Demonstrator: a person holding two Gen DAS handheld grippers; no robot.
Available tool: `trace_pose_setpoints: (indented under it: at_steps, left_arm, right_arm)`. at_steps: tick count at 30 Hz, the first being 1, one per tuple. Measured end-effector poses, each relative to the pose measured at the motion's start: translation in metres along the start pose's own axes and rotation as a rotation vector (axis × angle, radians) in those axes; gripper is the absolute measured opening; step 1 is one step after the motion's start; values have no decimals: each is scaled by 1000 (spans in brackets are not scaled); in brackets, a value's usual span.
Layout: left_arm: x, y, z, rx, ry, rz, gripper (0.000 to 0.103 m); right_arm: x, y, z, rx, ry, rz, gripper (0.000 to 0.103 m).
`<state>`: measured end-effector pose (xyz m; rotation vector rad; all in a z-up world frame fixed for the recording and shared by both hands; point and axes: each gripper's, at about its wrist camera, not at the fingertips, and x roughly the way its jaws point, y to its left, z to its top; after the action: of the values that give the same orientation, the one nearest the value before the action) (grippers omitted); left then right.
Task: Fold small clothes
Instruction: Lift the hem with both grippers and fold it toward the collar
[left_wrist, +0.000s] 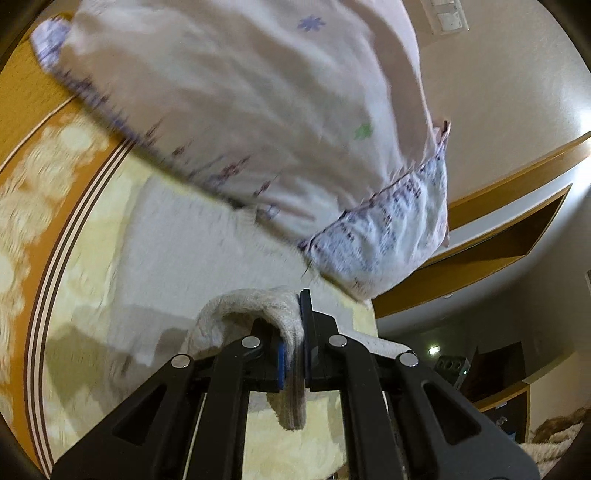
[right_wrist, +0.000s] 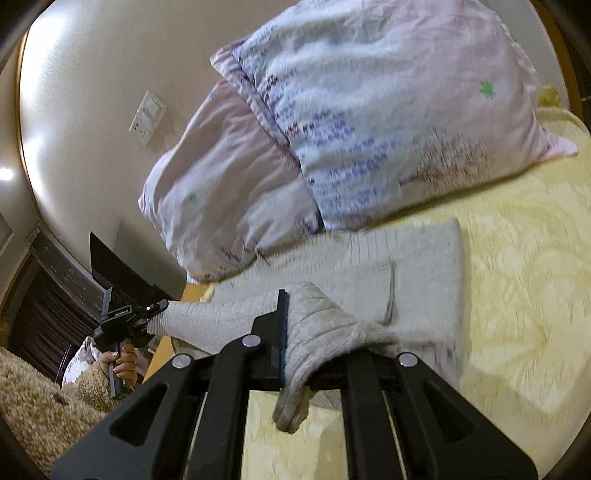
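The left hand-held gripper (left_wrist: 301, 328) is clenched on one edge of the grey knit garment (left_wrist: 207, 243) — lifted off the yellow bedspread (left_wrist: 88, 236) below the pillows (left_wrist: 258, 110). The right hand-held gripper (right_wrist: 291, 325) pinches another edge of the same knit — the rest lies folded on the bed.

Left gripper (left_wrist: 300, 325) and right gripper (right_wrist: 286, 325) — both clamped tight, tilted slightly downward.

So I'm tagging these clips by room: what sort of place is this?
Most likely a bedroom: the grey knit garment lies on a bed with a yellow patterned bedspread, two pink pillows lean against the wall, and a wooden headboard runs behind.
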<state>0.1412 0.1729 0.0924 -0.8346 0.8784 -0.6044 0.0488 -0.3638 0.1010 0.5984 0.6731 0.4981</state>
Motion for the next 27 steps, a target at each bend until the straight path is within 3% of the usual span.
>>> trace_pose_setpoints:
  at_steps: [3,8,17,22,25,27]
  left_arm:
    - [10,-5,16,14,-18,-9,6]
    - [35,8,32,-12,-22,38,6]
    - [89,73,34,-237,21,133,6]
    - [100,79,39,-253,38,150,6]
    - [104,81,42,-268,50,156,6]
    - [107,84,44,-288,60,152,17]
  right_arm:
    - [10,-1,15,-4,-26,8,6]
    - [39,-20,28,47,-39,-10,6]
    - [111,-88,24,280,112,-154,7]
    - [129,-100,29,337,148,-163,10]
    - [137,-106,31,388,167,-142,22]
    - [138,-106,35,406,165,-124,36]
